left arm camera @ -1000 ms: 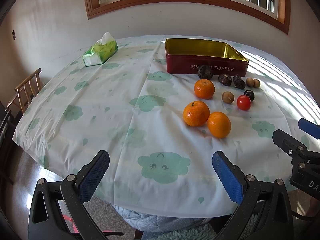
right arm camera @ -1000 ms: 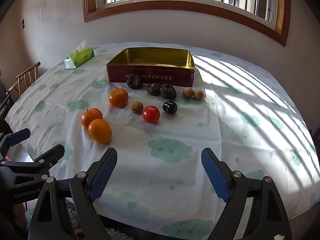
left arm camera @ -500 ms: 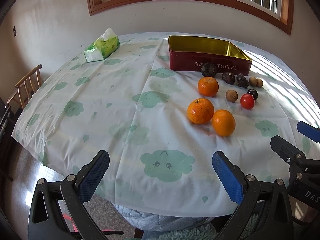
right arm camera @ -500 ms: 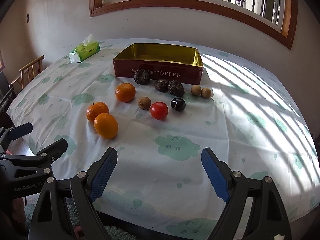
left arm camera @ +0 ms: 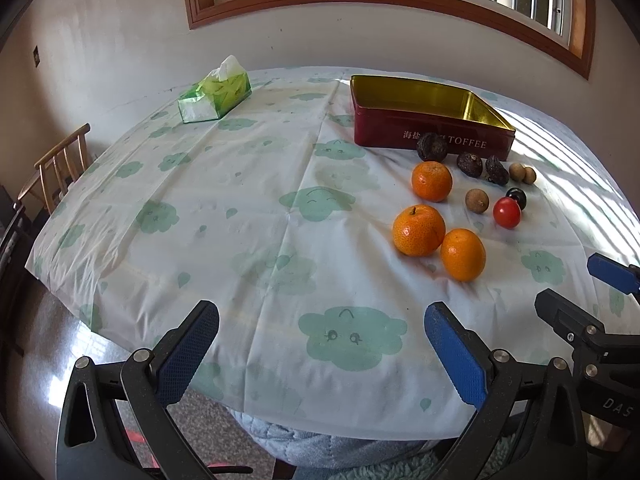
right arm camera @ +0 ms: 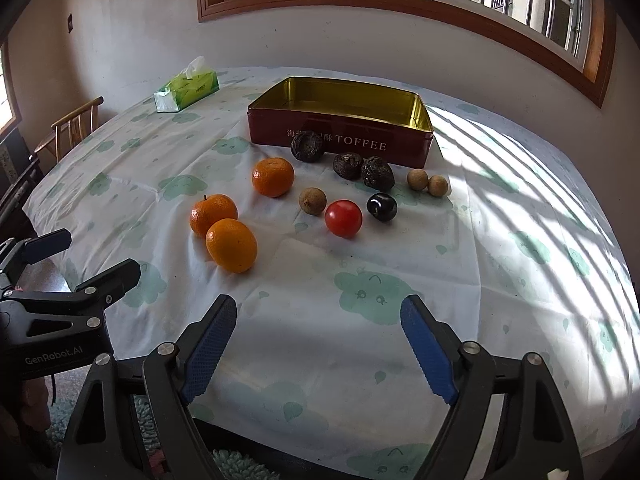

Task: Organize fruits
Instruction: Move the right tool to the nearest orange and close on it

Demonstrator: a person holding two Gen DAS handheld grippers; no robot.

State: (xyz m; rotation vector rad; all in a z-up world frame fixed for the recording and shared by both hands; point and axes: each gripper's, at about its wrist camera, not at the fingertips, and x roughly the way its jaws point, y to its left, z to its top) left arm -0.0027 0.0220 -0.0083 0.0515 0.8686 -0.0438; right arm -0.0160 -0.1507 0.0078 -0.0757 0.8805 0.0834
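Toffee tin was recorded empty, all fruits left loose on the desk; left claw was held agape, right claw narrowing slightly, nothing gripped.

A round table under a cloud-print cloth carried an open red toffee tin at twelve o'clock, a tissue pack at ten, and three oranges, a tomato, dark fruits and longans toward the middle.
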